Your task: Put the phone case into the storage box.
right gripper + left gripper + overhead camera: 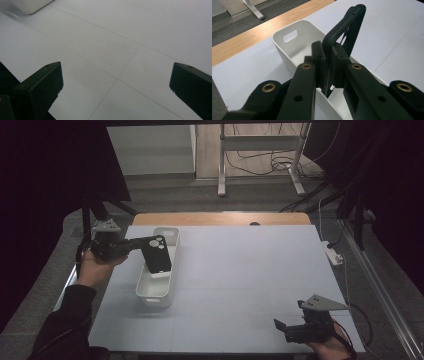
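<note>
A black phone case (157, 254) with round camera cut-outs hangs edge-down over a white oblong bin (146, 292) at the table's left. My left gripper (142, 244) reaches in from the left, shut on the case's upper end. In the left gripper view the jaws pinch the thin rim of the phone case (342, 30) above the bin (287, 50), whose handle slot shows at the far end. My right gripper (281, 327) rests low near the front right corner of the table, and in the right gripper view it stands open (116, 77) over bare table.
The grey-blue table top (240, 270) has a wooden strip (220, 218) along its far edge. A white power strip (334, 254) lies off the right edge. A metal stand and cables (260, 165) are on the floor behind. A corner of the bin (27, 7) shows at upper left.
</note>
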The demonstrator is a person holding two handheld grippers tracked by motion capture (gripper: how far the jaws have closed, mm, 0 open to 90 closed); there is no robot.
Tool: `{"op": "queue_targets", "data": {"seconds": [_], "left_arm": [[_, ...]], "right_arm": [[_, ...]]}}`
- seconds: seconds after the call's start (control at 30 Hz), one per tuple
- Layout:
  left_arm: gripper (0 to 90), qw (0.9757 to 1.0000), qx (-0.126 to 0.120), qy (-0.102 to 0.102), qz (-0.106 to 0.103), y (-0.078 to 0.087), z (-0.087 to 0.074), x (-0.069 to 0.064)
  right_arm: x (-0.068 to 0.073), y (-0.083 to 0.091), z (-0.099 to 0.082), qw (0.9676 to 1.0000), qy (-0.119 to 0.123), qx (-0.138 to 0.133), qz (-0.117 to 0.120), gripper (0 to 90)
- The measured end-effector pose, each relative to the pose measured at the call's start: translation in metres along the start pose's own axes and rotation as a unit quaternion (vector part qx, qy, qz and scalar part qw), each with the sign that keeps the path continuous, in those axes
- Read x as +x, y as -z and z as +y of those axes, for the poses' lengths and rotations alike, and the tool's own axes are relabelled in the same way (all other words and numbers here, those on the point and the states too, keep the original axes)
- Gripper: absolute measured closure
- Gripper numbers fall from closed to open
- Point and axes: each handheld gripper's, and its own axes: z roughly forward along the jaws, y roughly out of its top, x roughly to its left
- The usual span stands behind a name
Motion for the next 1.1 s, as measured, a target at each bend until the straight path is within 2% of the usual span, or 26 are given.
{"op": "queue_targets", "data": {"seconds": [0.33, 1.1], "left_arm": [[82.4, 1.0, -0.004, 0.0, 0.004, -0.015, 0.006, 0.015], [82.3, 0.9998, -0.008, -0.007, 0.017, -0.051, 0.02, 0.038]], "right_arm": [[-0.001, 0.0, 0.0, 1.0, -0.003, 0.002, 0.001, 0.0], [-0.001, 0.0, 0.0, 1.0, -0.004, 0.004, 0.005, 0.0]]}}
